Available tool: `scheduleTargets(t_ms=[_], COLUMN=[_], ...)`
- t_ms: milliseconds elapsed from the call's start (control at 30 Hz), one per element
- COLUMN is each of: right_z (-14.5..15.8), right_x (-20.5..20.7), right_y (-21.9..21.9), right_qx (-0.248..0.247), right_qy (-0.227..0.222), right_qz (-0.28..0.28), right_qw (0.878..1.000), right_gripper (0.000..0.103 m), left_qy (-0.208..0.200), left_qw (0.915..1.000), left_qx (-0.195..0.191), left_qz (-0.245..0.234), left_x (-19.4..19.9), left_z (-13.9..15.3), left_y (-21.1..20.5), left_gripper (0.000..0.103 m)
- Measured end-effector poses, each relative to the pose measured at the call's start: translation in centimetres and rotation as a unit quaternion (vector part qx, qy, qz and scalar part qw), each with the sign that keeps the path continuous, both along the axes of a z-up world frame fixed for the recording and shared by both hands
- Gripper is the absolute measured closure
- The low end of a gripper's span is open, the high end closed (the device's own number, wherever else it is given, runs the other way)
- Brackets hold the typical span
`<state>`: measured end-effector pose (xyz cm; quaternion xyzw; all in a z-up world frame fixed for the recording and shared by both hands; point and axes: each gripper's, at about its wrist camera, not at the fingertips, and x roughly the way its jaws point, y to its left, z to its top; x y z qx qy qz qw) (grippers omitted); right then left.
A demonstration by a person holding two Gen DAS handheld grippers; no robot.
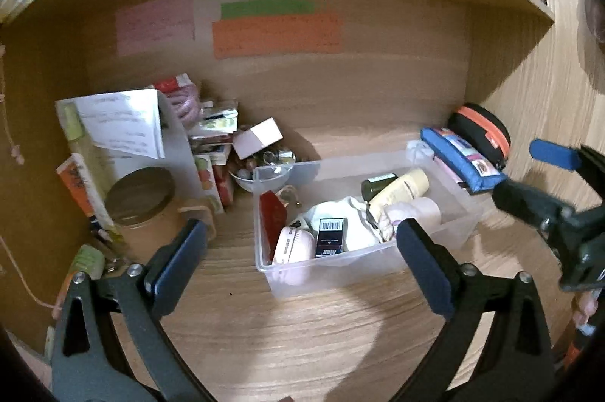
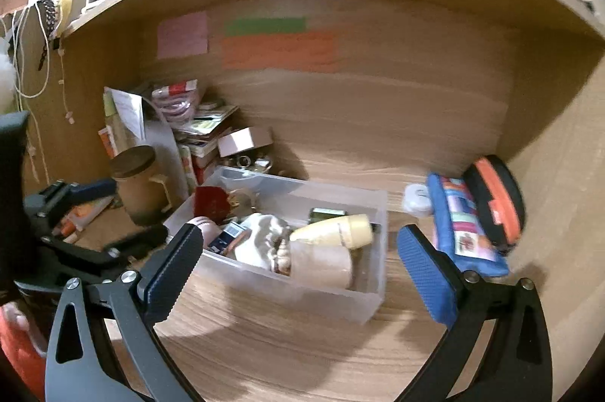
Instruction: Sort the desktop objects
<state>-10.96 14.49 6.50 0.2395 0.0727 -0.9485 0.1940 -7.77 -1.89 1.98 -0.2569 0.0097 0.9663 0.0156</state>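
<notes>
Everything here sits around the clear plastic bin (image 1: 363,262) in the middle of the counter (image 1: 302,334), under a low wooden shelf.

Left of the bin, a clutter is pushed into the corner: a brown jar with a dark lid (image 1: 140,192), an open white booklet (image 1: 124,122) leaning behind it, and small cartons (image 1: 213,179) stacked toward the bin's near-left corner. That pile looks like the unsorted stock.

Inside the bin lie a pink case (image 1: 293,245), a small dark box with a barcode (image 1: 331,235), a white cloth pouch (image 1: 348,213) and a cream bottle (image 1: 401,188) on its side, so sorting seems well along.

Right of the bin, a blue pencil case (image 1: 463,158) and a black-and-orange round case (image 1: 487,132) rest against the side wall, not yet in the bin.

The left claw (image 1: 302,247) hangs spread wide and empty in front of the bin; the right claw (image 2: 298,258) is likewise wide apart, holding nothing.

The left view alone shows the barcode box clearly; the right view shows a small white object (image 2: 416,198) just left of the pencil case, and cords (image 2: 22,54) hanging beyond the shelf's left end.
</notes>
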Motion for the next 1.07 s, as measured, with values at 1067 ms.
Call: scheduleTargets(t_ms=[1067], right_z=[-1.9], right_x=[3.4], right_y=[2.1], right_qx=[-0.013], right_qy=[0.0], right_qz=[-0.058], right_qw=[0.998], right_gripper=[0.0], left_qy=[0.026], left_qw=[0.9996], left_qx=[0.009], left_qz=[-0.011], left_x=[4.6], left_z=[0.1], left_y=[2.4], left_gripper=[0.0])
